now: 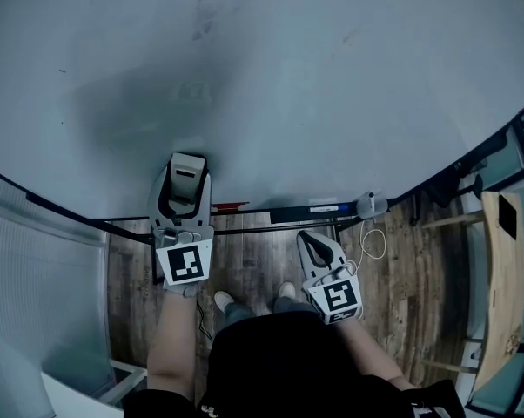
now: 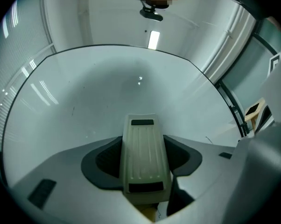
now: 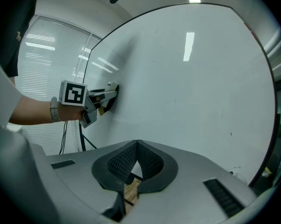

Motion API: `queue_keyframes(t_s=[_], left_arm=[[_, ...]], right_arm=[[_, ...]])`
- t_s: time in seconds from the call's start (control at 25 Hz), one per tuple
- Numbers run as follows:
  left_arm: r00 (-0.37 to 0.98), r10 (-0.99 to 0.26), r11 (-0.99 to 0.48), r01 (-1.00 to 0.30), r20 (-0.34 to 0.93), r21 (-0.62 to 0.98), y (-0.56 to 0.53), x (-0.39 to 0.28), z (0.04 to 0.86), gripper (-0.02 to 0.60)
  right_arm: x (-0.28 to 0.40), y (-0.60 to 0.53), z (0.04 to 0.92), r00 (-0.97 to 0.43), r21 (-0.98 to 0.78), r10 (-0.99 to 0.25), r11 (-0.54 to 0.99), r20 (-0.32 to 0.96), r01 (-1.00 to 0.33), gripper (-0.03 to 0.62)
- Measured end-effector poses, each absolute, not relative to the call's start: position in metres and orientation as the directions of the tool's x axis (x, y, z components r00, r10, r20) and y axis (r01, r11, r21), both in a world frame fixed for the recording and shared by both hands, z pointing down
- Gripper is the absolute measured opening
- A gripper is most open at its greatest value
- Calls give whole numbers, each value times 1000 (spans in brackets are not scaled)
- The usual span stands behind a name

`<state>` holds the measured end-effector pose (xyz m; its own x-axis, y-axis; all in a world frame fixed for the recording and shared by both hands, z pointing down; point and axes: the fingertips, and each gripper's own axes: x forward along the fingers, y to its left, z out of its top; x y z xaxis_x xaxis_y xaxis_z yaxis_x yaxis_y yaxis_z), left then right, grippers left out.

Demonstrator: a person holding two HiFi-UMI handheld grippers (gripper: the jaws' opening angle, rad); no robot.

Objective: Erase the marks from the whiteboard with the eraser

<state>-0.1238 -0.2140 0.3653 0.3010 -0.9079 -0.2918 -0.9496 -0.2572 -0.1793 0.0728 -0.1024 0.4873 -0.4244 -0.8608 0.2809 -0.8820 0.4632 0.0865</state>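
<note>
The ledge [image 1: 279, 209] under the board [image 1: 288, 77] holds a red pen [image 1: 231, 205] and a dark pen [image 1: 319, 206]. A grey thing sits at the ledge's right end, too small to name. The eraser [image 2: 144, 143] is pale beige with a ribbed back and a dark patch at each end. The left gripper [image 2: 143, 160] pinches it by its long sides and holds it low on the board, left of middle. Its wiping face is turned away and hidden. The right gripper [image 3: 137, 146] hangs below the ledge over the wooden floor [image 1: 262, 264], its tongs pressed together on nothing. The board carries a few tiny dark specks. A dim grey patch lies up and left of the eraser, and I cannot tell whether it is smear or shadow.
</note>
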Motion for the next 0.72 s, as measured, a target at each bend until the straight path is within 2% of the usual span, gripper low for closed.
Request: queue_keyframes(t_s=[0.16, 0.32, 0.6, 0.72], left_arm=[[346, -921, -317, -933, -179, -170, -210, -122, 407, 261], [427, -896, -406, -899, -120, -165, -197, -98, 426, 261], [592, -806, -580, -778, 28, -240, -175, -57, 467, 261], [644, -763, -639, -739, 53, -215, -164, -41, 478, 261]], right_arm=[[79, -97, 489, -404, 92, -868, 445, 287, -891, 28], [90, -94, 486, -374, 93, -883, 414, 286, -906, 28], [110, -87, 481, -332, 107, -900, 374, 282, -921, 28], [118, -85, 476, -313, 110, -909, 354, 275, -929, 28]])
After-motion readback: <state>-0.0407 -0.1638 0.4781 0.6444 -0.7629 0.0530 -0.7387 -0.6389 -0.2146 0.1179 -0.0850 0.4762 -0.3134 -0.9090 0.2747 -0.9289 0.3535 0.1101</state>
